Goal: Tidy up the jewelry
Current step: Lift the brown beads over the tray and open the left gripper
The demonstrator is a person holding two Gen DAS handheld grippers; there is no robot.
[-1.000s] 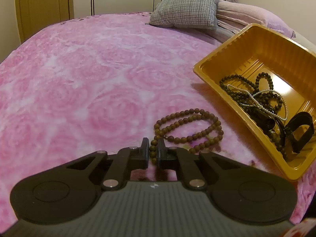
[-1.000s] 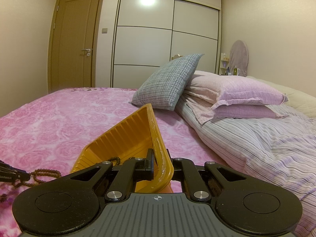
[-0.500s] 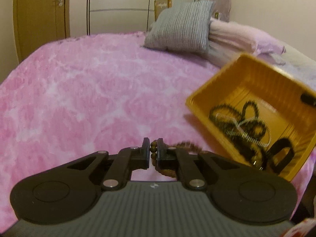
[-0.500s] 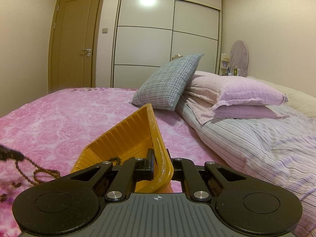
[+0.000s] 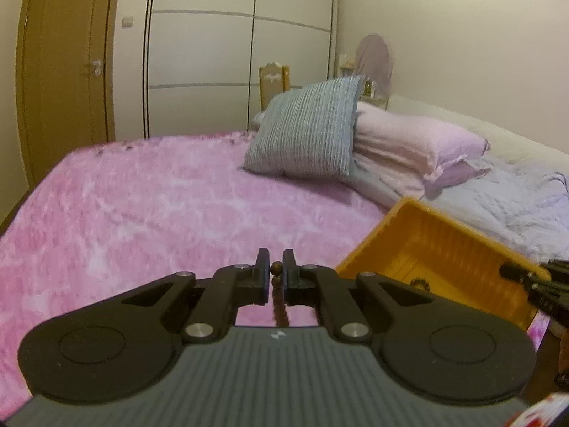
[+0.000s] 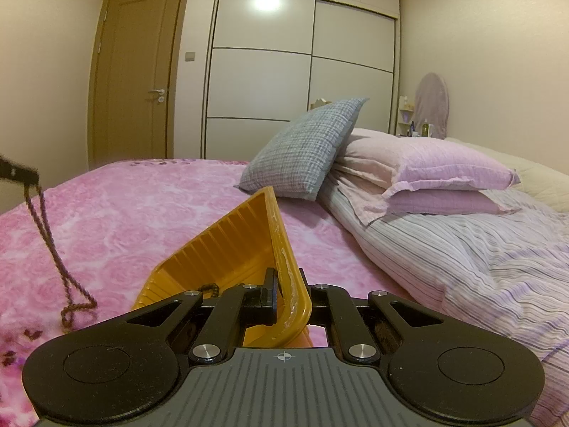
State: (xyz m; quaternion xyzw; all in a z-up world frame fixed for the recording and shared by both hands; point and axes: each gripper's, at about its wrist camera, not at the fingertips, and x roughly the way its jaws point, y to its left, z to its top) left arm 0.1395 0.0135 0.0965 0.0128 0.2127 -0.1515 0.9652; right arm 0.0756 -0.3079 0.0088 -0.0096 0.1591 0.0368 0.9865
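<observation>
Above the pink rose-patterned bedspread [image 5: 149,206], the left gripper [image 5: 276,274] is raised, its jaws drawn narrow and pinching the brown bead necklace [image 5: 278,299]. One bead sits between the fingertips; the rest of the strand hangs down below them. In the right wrist view the same necklace [image 6: 53,245] dangles as a long doubled strand at the far left, its lower loop at or just above the bedspread; contact cannot be told. The fingertip of the left gripper [image 6: 17,174] shows there at the left edge.

The right gripper [image 6: 286,290] is clamped on the near rim of the yellow tray [image 6: 249,235], one finger inside the wall and one outside. The tray is tilted, its far corner raised off the bedspread. A short length of dark beads [image 6: 209,289] shows inside it, just behind the left finger.

In the left wrist view the tray [image 5: 437,245] lies to the right of the left gripper, near it but apart. The right gripper's black fingers [image 5: 533,277] show at the tray's right rim.

Far side of the bed: grey plaid cushion [image 6: 306,149] leaning on two pink pillows [image 6: 426,178].
</observation>
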